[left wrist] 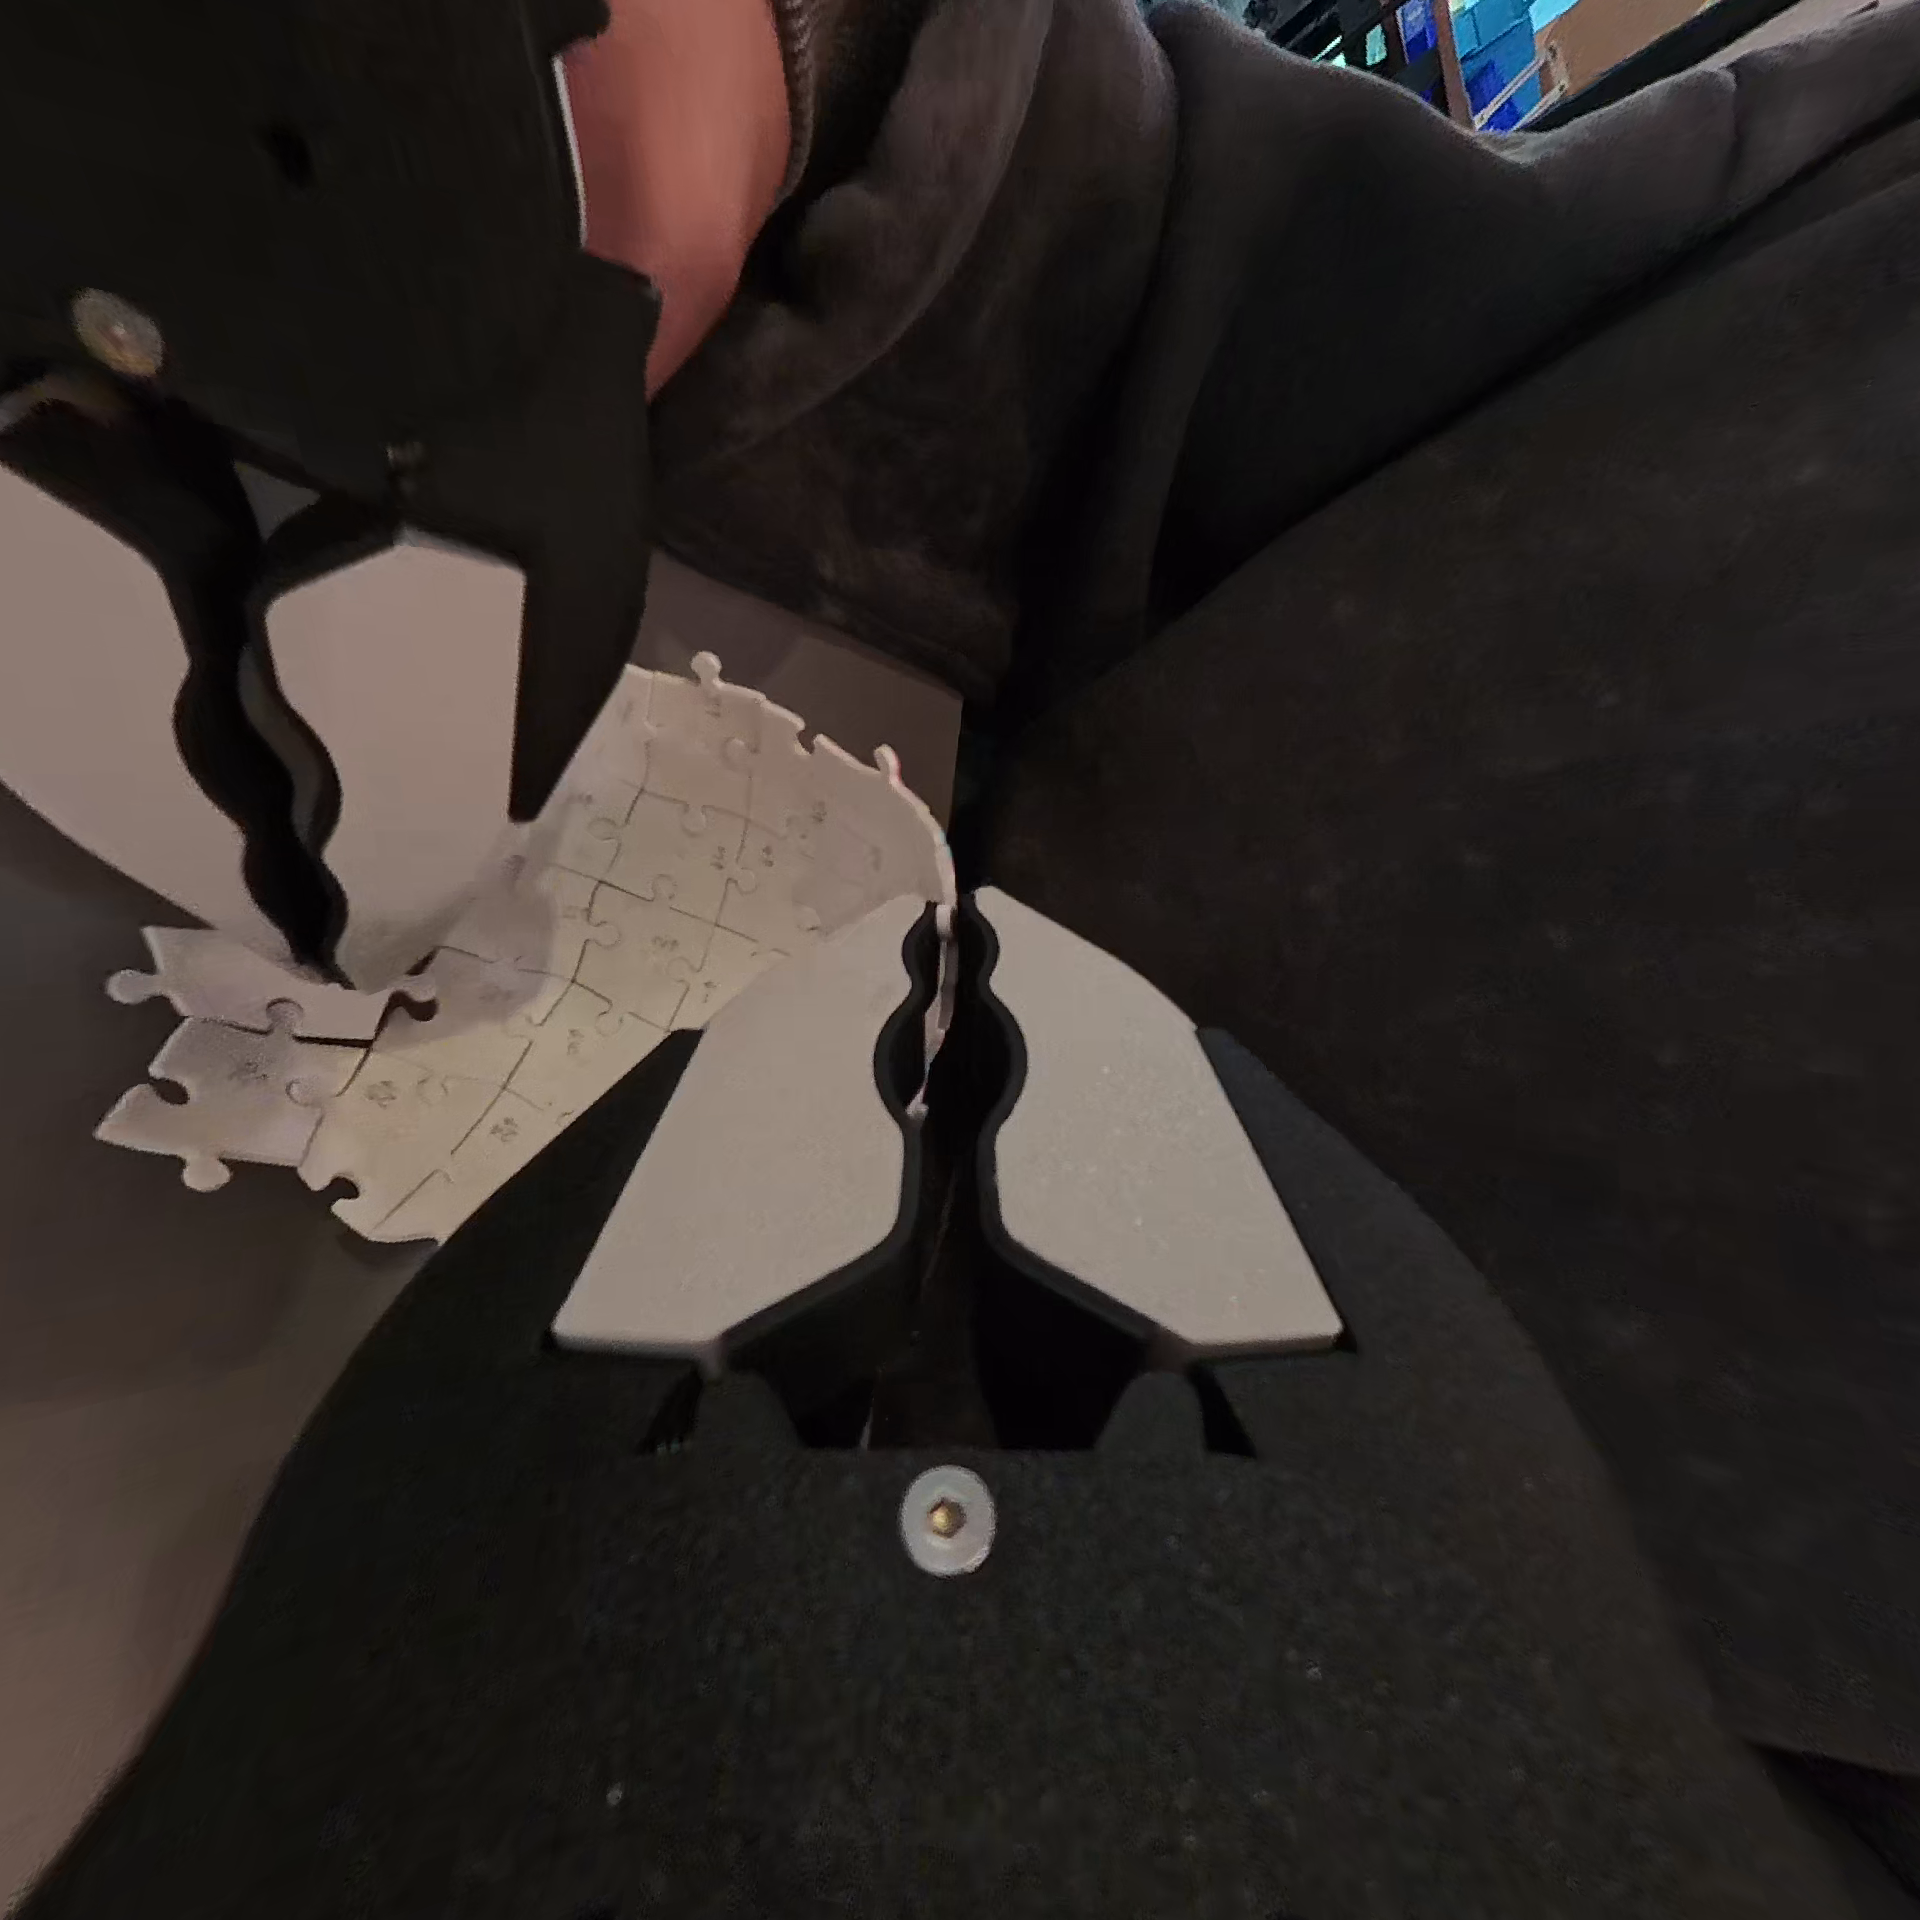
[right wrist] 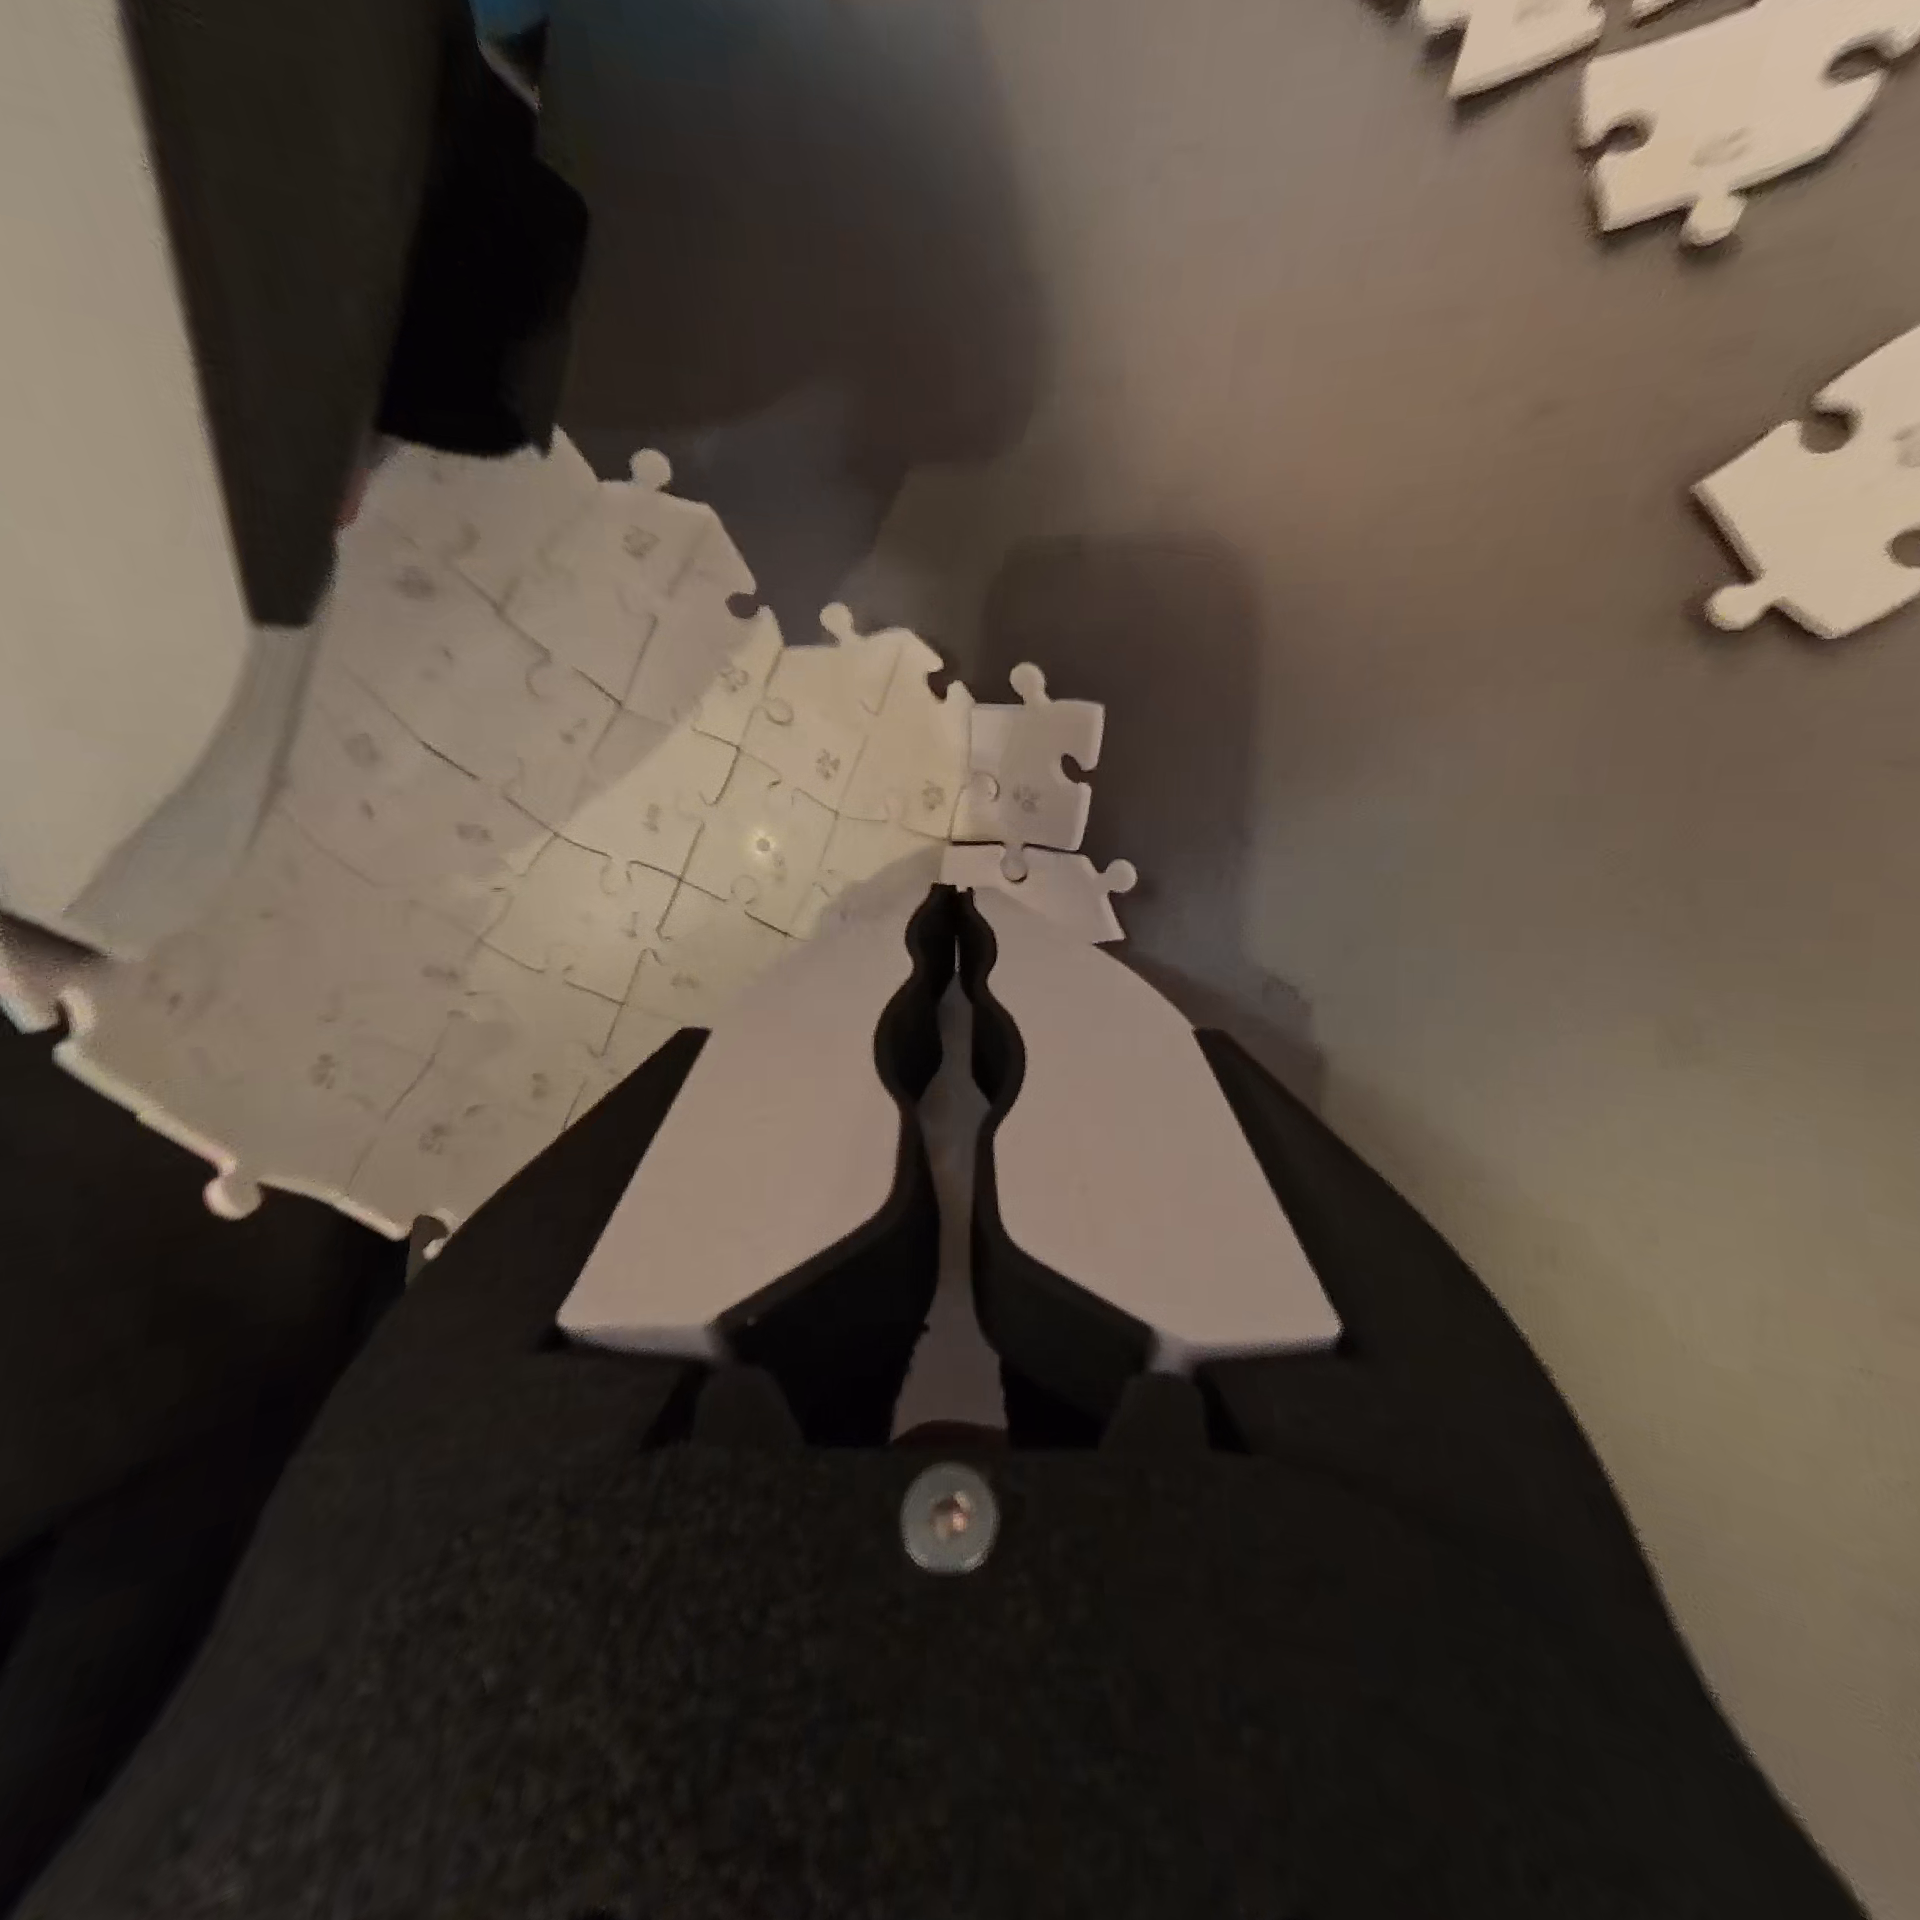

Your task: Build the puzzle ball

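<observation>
A curved white shell of joined puzzle pieces [left wrist: 665,914] is held above the grey table. My left gripper [left wrist: 951,920] is shut on the shell's right edge. The shell also shows in the right wrist view [right wrist: 499,852], with the left gripper [right wrist: 312,343] dark at its upper left. My right gripper [right wrist: 956,920] is shut on a single white puzzle piece [right wrist: 1070,894] and holds it against the shell's outer end, just under an end piece [right wrist: 1029,779]. In the left wrist view the right gripper [left wrist: 317,951] comes down from the upper left onto that piece [left wrist: 239,987].
Loose white puzzle pieces lie on the grey table [right wrist: 1455,935] at the far right: one [right wrist: 1735,125] at the top and one [right wrist: 1839,520] lower. A person's dark sleeve and clothing [left wrist: 1455,727] fill the right of the left wrist view. Across from one pair of fingers to the other is roughly 11 cm.
</observation>
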Action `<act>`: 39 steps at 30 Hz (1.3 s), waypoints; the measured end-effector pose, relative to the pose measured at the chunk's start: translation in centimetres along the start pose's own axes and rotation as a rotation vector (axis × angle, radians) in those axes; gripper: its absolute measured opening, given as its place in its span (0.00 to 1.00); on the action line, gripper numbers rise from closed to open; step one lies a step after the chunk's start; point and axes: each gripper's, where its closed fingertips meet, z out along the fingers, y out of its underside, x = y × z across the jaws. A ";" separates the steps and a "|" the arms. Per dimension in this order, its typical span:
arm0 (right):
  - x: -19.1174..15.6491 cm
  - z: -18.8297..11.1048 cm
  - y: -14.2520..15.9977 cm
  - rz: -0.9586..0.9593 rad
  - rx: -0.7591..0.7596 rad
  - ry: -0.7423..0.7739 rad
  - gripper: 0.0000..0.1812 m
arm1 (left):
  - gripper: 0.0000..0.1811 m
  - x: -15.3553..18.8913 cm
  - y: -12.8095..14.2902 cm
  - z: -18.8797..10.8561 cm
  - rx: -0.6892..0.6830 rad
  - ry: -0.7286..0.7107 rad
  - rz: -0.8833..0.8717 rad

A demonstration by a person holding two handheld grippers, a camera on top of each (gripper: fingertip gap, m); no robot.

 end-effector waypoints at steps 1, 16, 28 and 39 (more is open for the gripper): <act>0.0 0.2 0.1 -0.001 -0.021 -0.010 0.00 | 0.02 0.0 -0.1 0.0 0.000 0.005 -0.009; -0.3 0.7 1.1 0.029 -0.183 -0.123 0.00 | 0.01 -0.4 -1.3 0.3 0.002 0.019 -0.103; -0.5 0.3 1.2 0.058 -0.155 -0.176 0.00 | 0.01 -0.5 -1.6 0.4 -0.005 0.024 -0.123; -0.9 0.6 1.4 0.142 -0.143 -0.247 0.00 | 0.01 -0.4 -1.7 0.8 0.000 0.020 -0.110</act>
